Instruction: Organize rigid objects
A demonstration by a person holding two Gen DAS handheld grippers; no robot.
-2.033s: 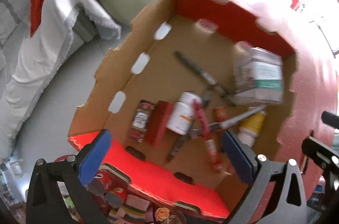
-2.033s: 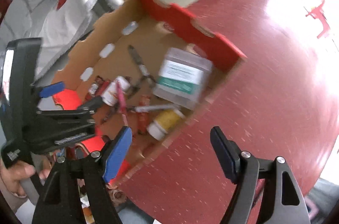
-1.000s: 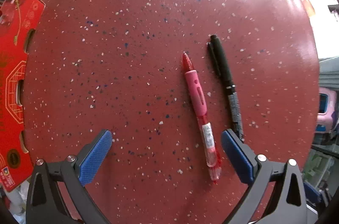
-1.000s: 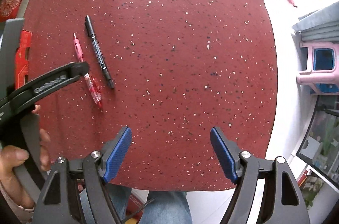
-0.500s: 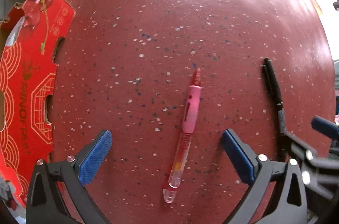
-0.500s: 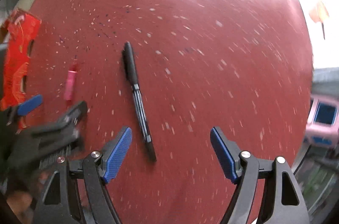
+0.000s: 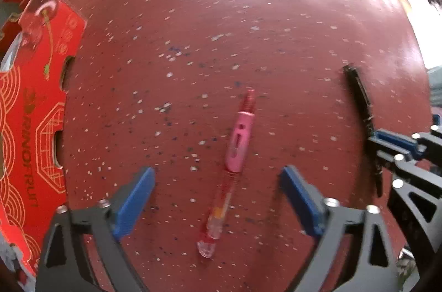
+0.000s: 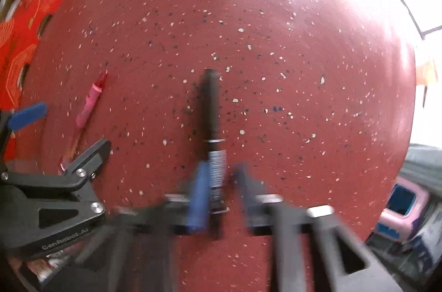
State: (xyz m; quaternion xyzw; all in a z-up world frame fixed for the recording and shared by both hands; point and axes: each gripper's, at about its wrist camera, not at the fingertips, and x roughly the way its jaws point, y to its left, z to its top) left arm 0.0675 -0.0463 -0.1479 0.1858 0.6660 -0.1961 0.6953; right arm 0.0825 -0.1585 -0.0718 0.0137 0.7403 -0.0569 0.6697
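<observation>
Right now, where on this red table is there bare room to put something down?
The widest free patch lies beyond the tips of the pink pen and the black pen, toward the table's bright far edge. Another lies between the pink pen and the red cardboard box. It is crowded around the two pens, where both grippers work.

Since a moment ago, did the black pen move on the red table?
Cannot tell. The black pen sits differently in the picture, but the cameras moved. It lies right of the pink pen, as before.
</observation>
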